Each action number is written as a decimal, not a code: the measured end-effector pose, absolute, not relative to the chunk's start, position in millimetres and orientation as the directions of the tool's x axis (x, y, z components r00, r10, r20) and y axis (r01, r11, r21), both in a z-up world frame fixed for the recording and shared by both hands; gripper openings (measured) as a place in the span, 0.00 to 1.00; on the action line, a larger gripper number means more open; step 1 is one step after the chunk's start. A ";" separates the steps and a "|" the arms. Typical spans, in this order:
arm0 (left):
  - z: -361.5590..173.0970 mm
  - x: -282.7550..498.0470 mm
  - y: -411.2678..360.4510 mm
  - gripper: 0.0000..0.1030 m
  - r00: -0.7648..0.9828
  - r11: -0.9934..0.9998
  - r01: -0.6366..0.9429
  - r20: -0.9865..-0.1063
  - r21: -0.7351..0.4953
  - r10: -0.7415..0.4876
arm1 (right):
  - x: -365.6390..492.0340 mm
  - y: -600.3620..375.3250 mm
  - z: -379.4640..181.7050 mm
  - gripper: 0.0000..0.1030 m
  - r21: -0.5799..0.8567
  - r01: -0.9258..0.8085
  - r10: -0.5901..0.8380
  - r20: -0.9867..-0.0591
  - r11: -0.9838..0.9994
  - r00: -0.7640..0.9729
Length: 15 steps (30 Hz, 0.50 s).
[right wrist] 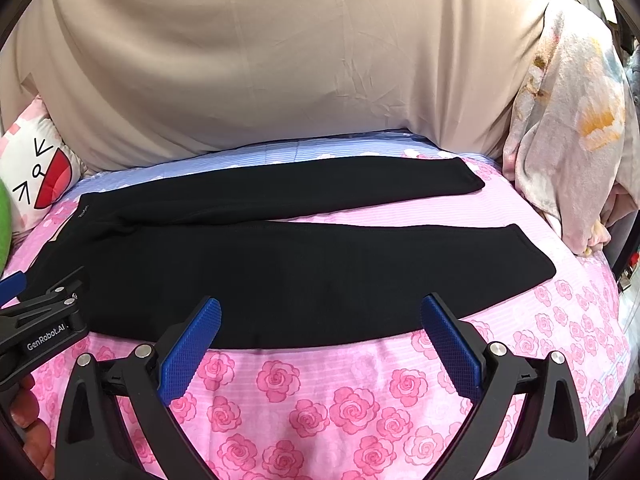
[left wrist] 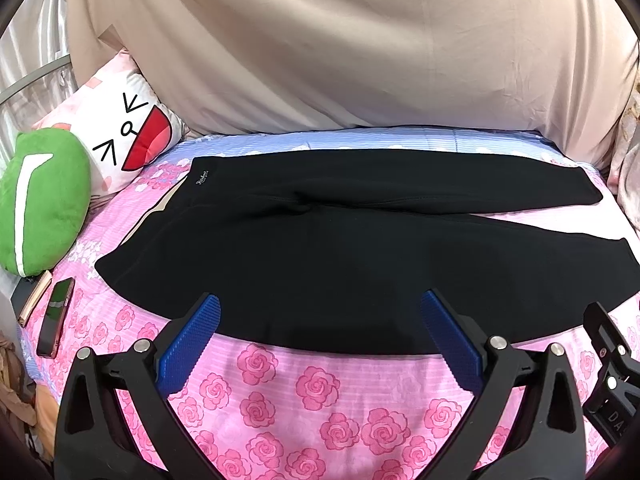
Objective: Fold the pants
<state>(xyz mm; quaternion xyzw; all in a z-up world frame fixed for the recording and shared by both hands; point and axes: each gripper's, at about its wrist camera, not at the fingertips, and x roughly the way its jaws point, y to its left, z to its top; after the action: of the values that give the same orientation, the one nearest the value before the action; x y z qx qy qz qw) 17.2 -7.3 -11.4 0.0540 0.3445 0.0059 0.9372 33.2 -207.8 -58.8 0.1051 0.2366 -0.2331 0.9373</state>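
While both claws gape empty | left gripper (left wrist: 320, 322), right gripper (right wrist: 320, 322) | black pants (left wrist: 320, 240) flat on rose bedsheet (left wrist: 320, 400) | phone (left wrist: 56, 312) only left view | floral blanket (right wrist: 568, 140) only right view

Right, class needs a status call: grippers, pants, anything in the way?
Left gripper open, right gripper open, both empty. Black pants flat on bedspread, unfolded, legs apart. Phone off to the side, path clear.
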 end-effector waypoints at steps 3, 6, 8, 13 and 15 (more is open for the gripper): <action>-12.0 17.5 -7.1 0.96 0.762 0.994 0.026 -0.646 0.105 0.048 | 33.5 -208.1 -58.3 0.95 0.087 0.486 -0.386 -0.493 0.869 0.779; -12.8 17.9 -6.5 0.96 0.760 0.994 0.026 -0.648 0.104 0.049 | 33.9 -208.1 -58.3 0.95 0.088 0.486 -0.386 -0.494 0.869 0.779; -12.8 18.0 -6.8 0.96 0.761 0.994 0.025 -0.647 0.105 0.049 | 34.6 -208.1 -58.0 0.95 0.090 0.483 -0.381 -0.497 0.871 0.779; -13.2 18.8 -8.5 0.96 0.760 0.994 0.027 -0.648 0.106 0.049 | 35.6 -208.9 -58.4 0.95 0.096 0.483 -0.378 -0.500 0.870 0.779; -13.2 19.6 -8.8 0.96 0.760 0.994 0.026 -0.648 0.107 0.050 | 36.9 -208.9 -58.4 0.95 0.096 0.486 -0.380 -0.501 0.869 0.778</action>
<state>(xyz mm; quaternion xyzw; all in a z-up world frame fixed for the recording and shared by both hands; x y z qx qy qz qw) 19.6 -8.8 -13.2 0.0546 0.3466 0.0065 0.9364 36.9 -208.9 -58.4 0.1103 0.2403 -0.2311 0.9363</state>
